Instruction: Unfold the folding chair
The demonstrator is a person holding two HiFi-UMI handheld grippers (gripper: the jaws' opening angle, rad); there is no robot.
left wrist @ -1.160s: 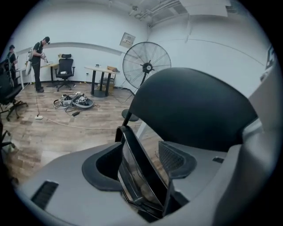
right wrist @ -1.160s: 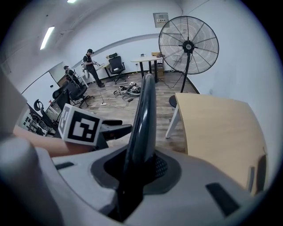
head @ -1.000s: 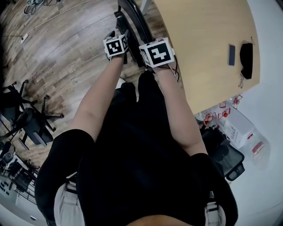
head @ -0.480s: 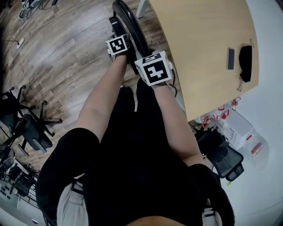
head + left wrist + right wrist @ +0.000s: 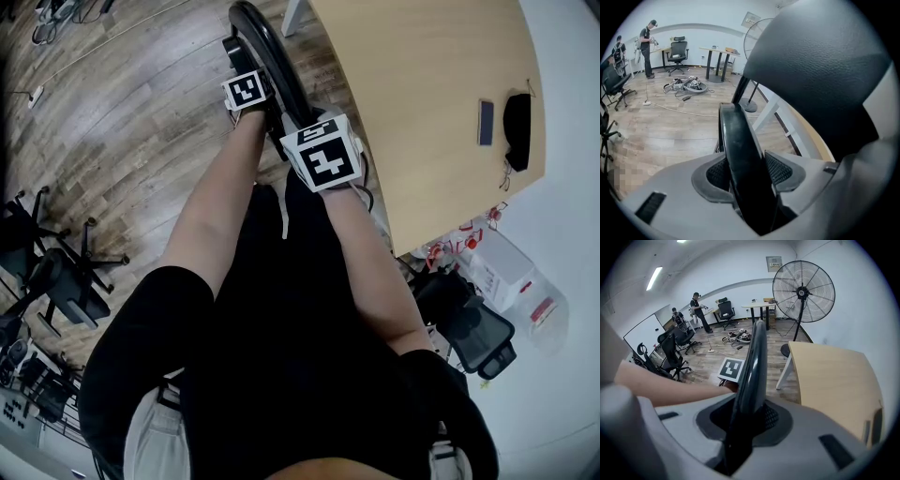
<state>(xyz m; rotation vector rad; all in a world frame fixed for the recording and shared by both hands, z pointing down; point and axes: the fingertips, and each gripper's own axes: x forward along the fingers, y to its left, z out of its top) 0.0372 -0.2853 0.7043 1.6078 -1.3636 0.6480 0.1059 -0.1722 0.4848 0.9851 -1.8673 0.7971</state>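
Observation:
The folded black folding chair (image 5: 258, 33) stands upright on the wooden floor beside the table. My left gripper (image 5: 251, 103) is low on its far side. In the left gripper view its jaws are closing round a broad black edge of the chair (image 5: 738, 136), and both pads (image 5: 780, 168) look to touch it. My right gripper (image 5: 323, 159) is nearer to me and shut on the chair's thin black rim (image 5: 757, 352), which runs up between its pads (image 5: 769, 417). The left gripper's marker cube (image 5: 731, 369) shows just behind that rim.
A light wooden table (image 5: 422, 94) stands right of the chair, with a phone (image 5: 486, 122) and a black object (image 5: 517, 117) on it. Office chairs (image 5: 56, 272) stand at left and another (image 5: 473, 328) at right. A standing fan (image 5: 803, 291), floor cables (image 5: 686, 85) and people (image 5: 698, 310) are farther off.
My left gripper has sunk lower along the chair's far side, and its cube looks smaller. The right gripper has kept its hold on the chair's rim.

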